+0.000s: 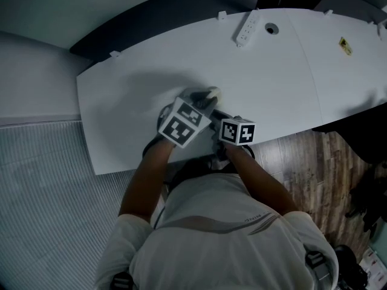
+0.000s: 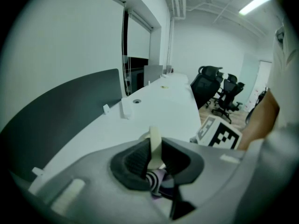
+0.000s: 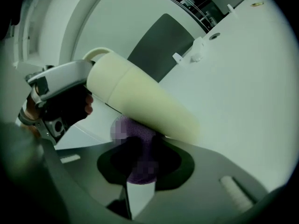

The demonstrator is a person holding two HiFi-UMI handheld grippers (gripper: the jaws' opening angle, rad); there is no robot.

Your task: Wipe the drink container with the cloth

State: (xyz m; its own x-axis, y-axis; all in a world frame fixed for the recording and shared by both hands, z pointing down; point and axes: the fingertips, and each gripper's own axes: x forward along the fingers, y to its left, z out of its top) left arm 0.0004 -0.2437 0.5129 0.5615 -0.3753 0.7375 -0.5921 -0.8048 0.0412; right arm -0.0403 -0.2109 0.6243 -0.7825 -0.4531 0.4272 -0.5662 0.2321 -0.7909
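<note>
Spanning the scene, the white desk (image 1: 290, 71) lies beneath the drink container (image 3: 140, 101), a cream, tapered vessel held tilted close over the desk's near edge. Whether the container's far end touches the surface cannot be determined. The left gripper (image 2: 155, 155) is clamped on a thin cream part at the container's upper end, probably its handle or rim, with the jaws narrowed onto it. The right gripper (image 3: 135, 160) sits directly under the container's body, its jaws closed on a bunched purple cloth (image 3: 133, 132), which presses against the container's underside. In the right gripper view the container's long axis runs from upper left, where the left gripper grips it, to lower right, crossing the line of the right gripper's jaws. Of the 2 grippers, the right is judged to be the wiping tool, positioned at the container's wall, and the left serves as the fixture. The next stroke likely calls for travel along that long axis with the cloth in contact.
</note>
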